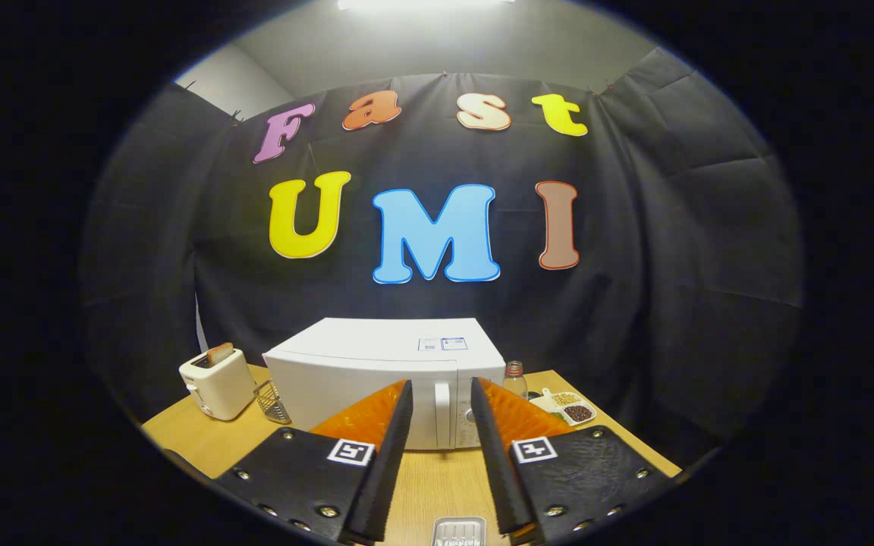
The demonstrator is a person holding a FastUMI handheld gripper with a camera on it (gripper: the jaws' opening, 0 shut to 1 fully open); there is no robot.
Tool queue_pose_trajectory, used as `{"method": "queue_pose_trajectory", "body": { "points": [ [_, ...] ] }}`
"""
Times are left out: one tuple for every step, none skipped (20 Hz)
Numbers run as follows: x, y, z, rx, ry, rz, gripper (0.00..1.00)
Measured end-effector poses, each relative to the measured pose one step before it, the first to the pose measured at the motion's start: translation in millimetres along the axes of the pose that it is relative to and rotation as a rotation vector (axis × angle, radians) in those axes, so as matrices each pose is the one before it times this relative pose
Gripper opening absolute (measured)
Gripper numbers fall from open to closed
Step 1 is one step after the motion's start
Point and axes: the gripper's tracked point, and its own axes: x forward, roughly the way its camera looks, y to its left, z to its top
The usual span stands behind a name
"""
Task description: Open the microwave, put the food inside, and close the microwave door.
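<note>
The tongs [441, 390] hang above the near part of the desk [187, 436] with their fingers spread apart and nothing between them, lined up straight at the microwave [376, 379]. That looks like an approach for the door, since the upright handle [443, 413] shows right in the gap between the two fingers, a little beyond their tips.

The microwave sits toward the far middle of the desk, door shut, its front facing the near side and its long axis running left to right. The handle runs vertically, just left of the control panel, so I'd guess the door swings open to the left.

To its left stand a toaster [217, 383] with a slice in it and a small wire rack [274, 402]. To its right are a bottle [514, 377] and a divided dish of food [570, 407], probably what is to go inside. A small tray [458, 529] lies close below the tongs.
</note>
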Motion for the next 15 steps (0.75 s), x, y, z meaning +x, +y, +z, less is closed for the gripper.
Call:
{"method": "queue_pose_trajectory", "body": {
  "points": [
    [-7.27, -1.88, 4.41, -0.00310, -0.01535, -0.00586, 0.58],
    [-6.64, -0.33, 3.48, -0.00626, -0.01584, -0.00805, 0.70],
    [-6.07, -1.33, 0.99, -0.00481, -0.00981, -0.00418, 0.78],
    [-5.00, 1.17, 1.12, -0.00456, -0.00656, -0.00599, 0.92],
    [-2.82, -0.17, 0.03, -0.00134, -0.00108, -0.00255, 0.94],
    [-2.60, 0.58, -1.51, 0.00484, 0.00358, 0.00128, 0.94],
    [-2.80, 0.10, -1.04, 0.01107, 0.00359, 0.00416, 0.94],
    [-1.50, 1.05, -1.35, 0.01125, 0.00686, 0.00429, 0.94],
    [-2.35, -1.11, -2.07, 0.00878, 0.00386, 0.00128, 0.94],
    [-1.77, -0.83, -0.65, 0.00555, -0.00022, -0.00076, 0.94],
    [0.32, 0.83, 1.01, 0.00309, -0.00138, 0.00501, 0.94],
    [-0.37, 1.17, 0.44, 0.00211, -0.00293, 0.00470, 0.94],
    [0.38, 0.30, 1.16, -0.00218, -0.00370, 0.00673, 0.94],
    [-0.38, 0.79, 1.87, -0.00341, -0.00756, 0.00579, 0.94],
    [-0.73, -0.05, 1.43, -0.00409, -0.00800, 0.00565, 0.94]
  ]
}}
